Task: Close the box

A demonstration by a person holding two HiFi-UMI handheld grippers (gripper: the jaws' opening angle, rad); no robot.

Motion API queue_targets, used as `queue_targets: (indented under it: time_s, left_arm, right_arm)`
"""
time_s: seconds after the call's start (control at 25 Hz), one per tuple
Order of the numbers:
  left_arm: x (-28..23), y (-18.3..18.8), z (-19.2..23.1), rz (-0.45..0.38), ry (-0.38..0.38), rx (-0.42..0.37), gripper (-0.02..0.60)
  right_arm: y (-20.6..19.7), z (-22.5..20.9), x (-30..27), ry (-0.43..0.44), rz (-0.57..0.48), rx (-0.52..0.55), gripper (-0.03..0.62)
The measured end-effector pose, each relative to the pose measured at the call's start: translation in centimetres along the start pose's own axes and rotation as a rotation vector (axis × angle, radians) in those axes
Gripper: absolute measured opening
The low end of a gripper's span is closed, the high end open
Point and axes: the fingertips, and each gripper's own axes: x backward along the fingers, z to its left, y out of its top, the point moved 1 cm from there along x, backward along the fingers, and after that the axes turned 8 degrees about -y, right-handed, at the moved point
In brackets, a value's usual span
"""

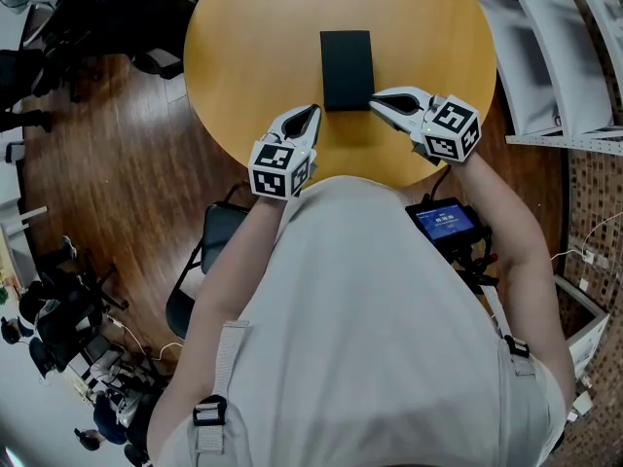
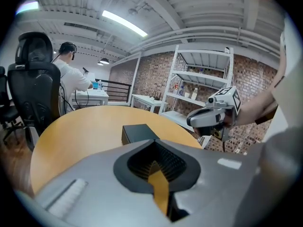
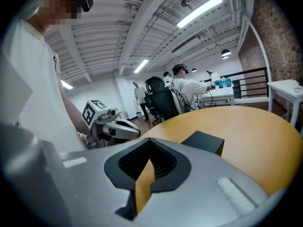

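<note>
Pale shirt (image 1: 370, 309) fills the foreground. Beyond it, the black box (image 1: 347, 69) lies flat, lid down, on the round tabletop (image 1: 243, 37). By the box's near-left corner is the left gripper (image 1: 311, 113), and at its near-right corner the right gripper (image 1: 374, 101). Both have fingers clenched, empty.

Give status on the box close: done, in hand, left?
Done: the black box lies flat on the table, lid down, no flap raised. In hand: nothing; left gripper and right gripper are shut, empty, at its near end. Left: probably only pulling back.
</note>
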Motion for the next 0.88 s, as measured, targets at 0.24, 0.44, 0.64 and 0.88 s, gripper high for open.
queue_targets:
  time_s: [0.24, 0.44, 0.64, 0.88]
  left_arm:
    - [-0.25, 0.17, -0.17, 0.002, -0.014, -0.002, 0.000]
    - [-0.44, 0.37, -0.35, 0.002, -0.023, -0.010, 0.000]
    - [-0.37, 0.41, -0.31, 0.008, -0.023, -0.015, 0.000]
    - [-0.30, 0.17, -0.25, 0.015, -0.025, -0.016, 0.000]
  right_arm:
    - [0.28, -0.18, 0.08, -0.005, 0.000, -0.002, 0.000]
    - [0.59, -0.11, 0.03, -0.004, 0.002, 0.003, 0.000]
    - [0.48, -0.04, -0.02, -0.005, 0.000, 0.001, 0.000]
    - [0.28, 0.06, -0.30, 0.002, 0.007, 0.000, 0.000]
